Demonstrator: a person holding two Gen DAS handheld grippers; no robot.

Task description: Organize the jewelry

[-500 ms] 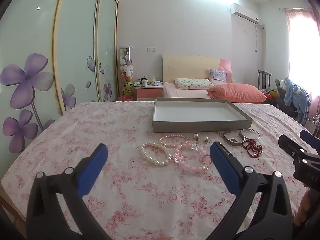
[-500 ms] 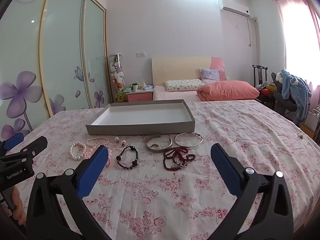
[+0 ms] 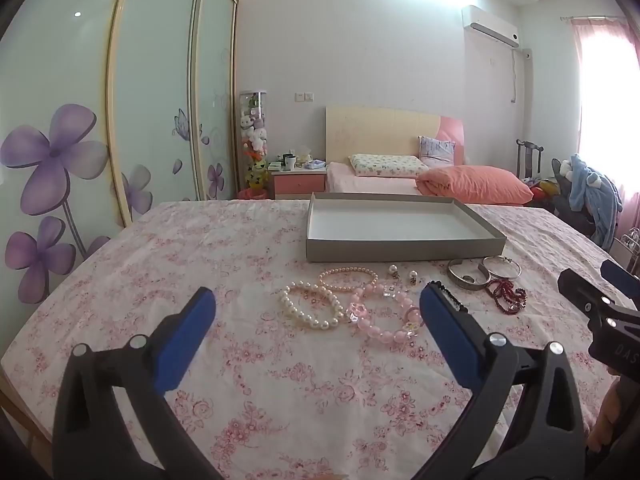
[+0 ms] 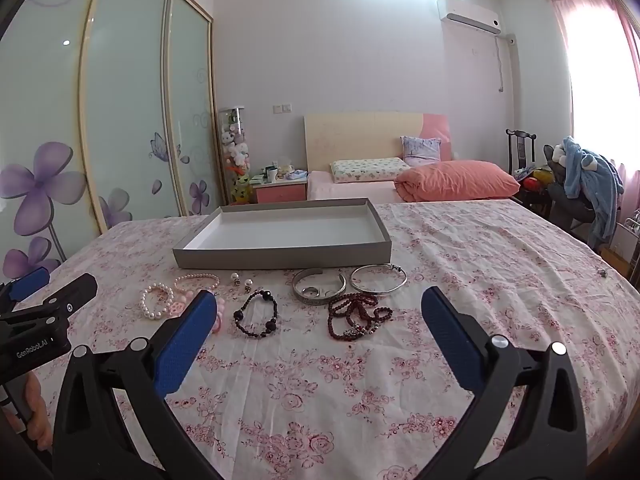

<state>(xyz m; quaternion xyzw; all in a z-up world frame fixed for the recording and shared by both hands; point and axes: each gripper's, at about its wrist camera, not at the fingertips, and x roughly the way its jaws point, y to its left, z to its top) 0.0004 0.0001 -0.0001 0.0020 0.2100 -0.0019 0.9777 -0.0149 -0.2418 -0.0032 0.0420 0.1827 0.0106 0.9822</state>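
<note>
Lying in a loose row on the flowered cloth of the worktop [image 4: 460,280], the jewelry sits just in front of a shallow grey tray [image 4: 280,258] with a white, bare floor. From the left of the right wrist view: a white pearl bracelet [image 4: 157,301], a pink pearl bracelet [image 4: 197,280] just behind it, and a chunky pink bead bracelet [image 3: 384,316] touching the white pearls and partly hidden by a blue pad in that view. Two small pearl earrings [image 4: 241,280] lie close to the tray's front wall. A dark bead bracelet [image 4: 257,316] lies alone, apart from its neighbours. To its right an open silver cuff [image 4: 319,285] has a small ring [image 4: 309,291] inside its curve, and a thin silver bangle [image 4: 378,279] lies just beside the cuff. A heap of dark red bead strands [image 4: 357,316] lies just in front of cuff and bangle, touching the cuff's front edge.

Both tools hover above the near cloth, tipped slightly downward and touching no jewelry. The left hand-held gripper [image 3: 316,322] has its blue pads spread wide, nothing between them. The right hand-held gripper [image 4: 318,324] is likewise spread wide and carries nothing. Each appears at the edge of the other's view.

Behind the worktop stand a bed [image 4: 360,188] with an orange quilt, a pink nightstand and flower-painted sliding wardrobe doors [image 4: 120,120].
</note>
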